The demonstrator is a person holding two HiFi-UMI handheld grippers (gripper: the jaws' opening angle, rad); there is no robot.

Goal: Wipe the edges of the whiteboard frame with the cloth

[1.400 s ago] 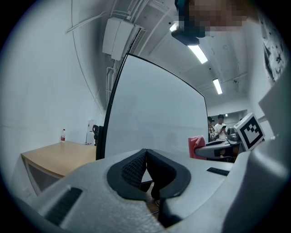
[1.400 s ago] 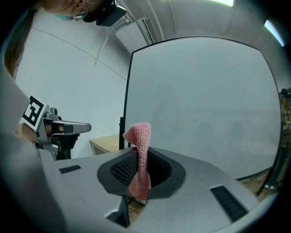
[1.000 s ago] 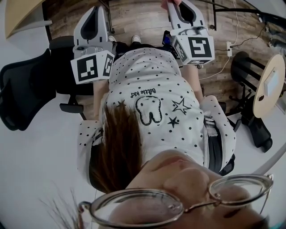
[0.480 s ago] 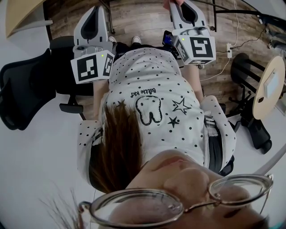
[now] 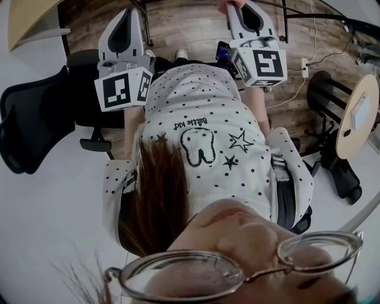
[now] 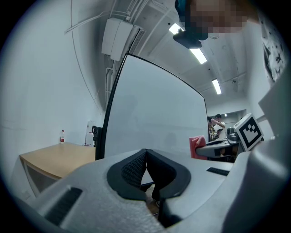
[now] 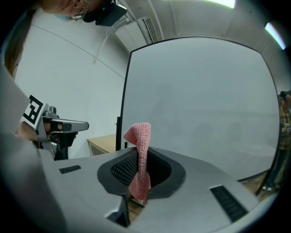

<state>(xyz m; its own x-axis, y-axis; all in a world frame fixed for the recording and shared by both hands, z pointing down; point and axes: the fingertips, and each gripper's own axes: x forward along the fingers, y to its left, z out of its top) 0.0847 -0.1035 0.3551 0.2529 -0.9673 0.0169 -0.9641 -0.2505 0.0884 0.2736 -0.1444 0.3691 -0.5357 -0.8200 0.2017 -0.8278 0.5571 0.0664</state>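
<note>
A whiteboard (image 7: 200, 100) with a thin black frame (image 7: 123, 100) stands upright ahead of both grippers, apart from them. A pink knitted cloth (image 7: 140, 154) hangs from my right gripper (image 7: 141, 169), which is shut on it, a fold sticking up above the jaws. My left gripper (image 6: 146, 158) is shut with nothing in it and faces the whiteboard (image 6: 154, 118) near its left frame edge (image 6: 111, 100). The cloth (image 6: 197, 145) shows at that view's right. In the head view both grippers, left (image 5: 124, 29) and right (image 5: 249, 18), are held out in front of the person's dotted shirt.
A wooden table (image 6: 59, 157) with a small bottle (image 6: 62, 135) stands left of the board. An air conditioner (image 6: 119, 38) hangs on the wall above. A black office chair (image 5: 35, 119) is at the left, a round table (image 5: 356, 113) at the right. People (image 6: 216, 125) stand far behind.
</note>
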